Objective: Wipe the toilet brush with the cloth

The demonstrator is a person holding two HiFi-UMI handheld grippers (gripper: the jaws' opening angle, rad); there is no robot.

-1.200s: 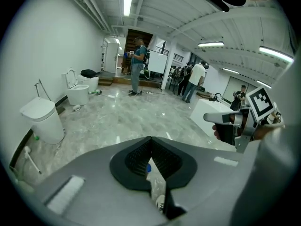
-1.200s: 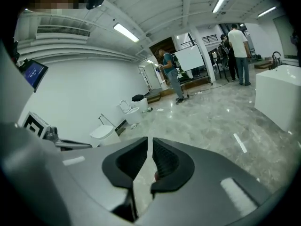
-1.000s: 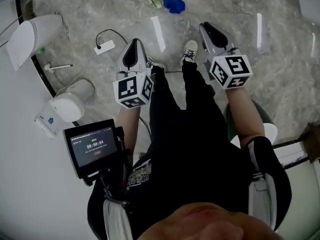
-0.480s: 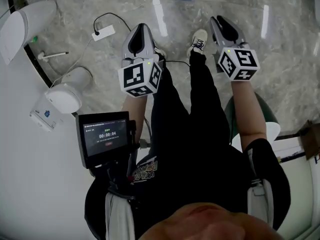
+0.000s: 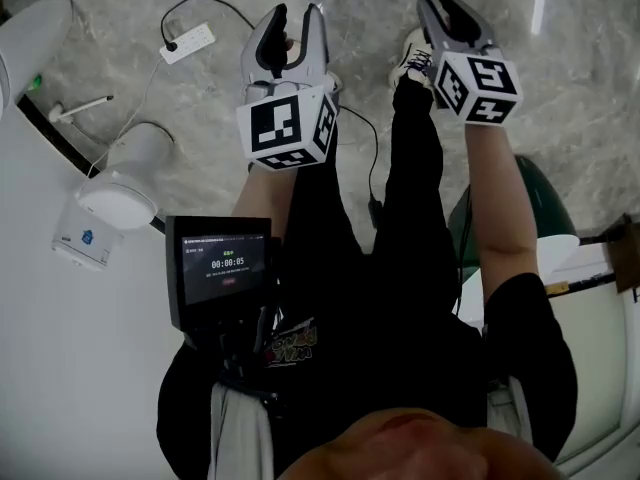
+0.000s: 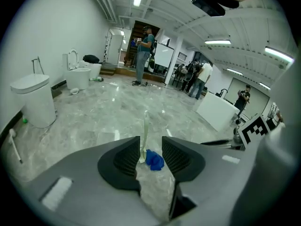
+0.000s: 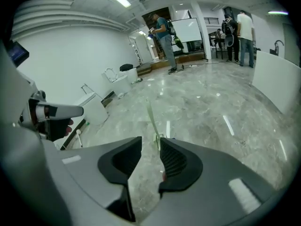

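Note:
The blue cloth lies crumpled on the grey marble floor. Just left of it stands the pale toilet brush, upright in its holder. Both show far ahead through the gap of my left gripper, whose jaws are opening with nothing between them. In the right gripper view the brush rises beyond my right gripper; its jaws are opening too, also on nothing. In the head view the left gripper and right gripper point forward and down over the person's legs. Cloth and brush are out of that view.
A white toilet stands by the left wall, with a white round bin and a power strip on its cable nearby. A screen hangs at the person's chest. People stand far back in the room.
Both grippers have sunk toward the floor and moved forward. The left jaws went from shut to parted, and the right jaws parted wider. The blue cloth slid out of the head view's top.

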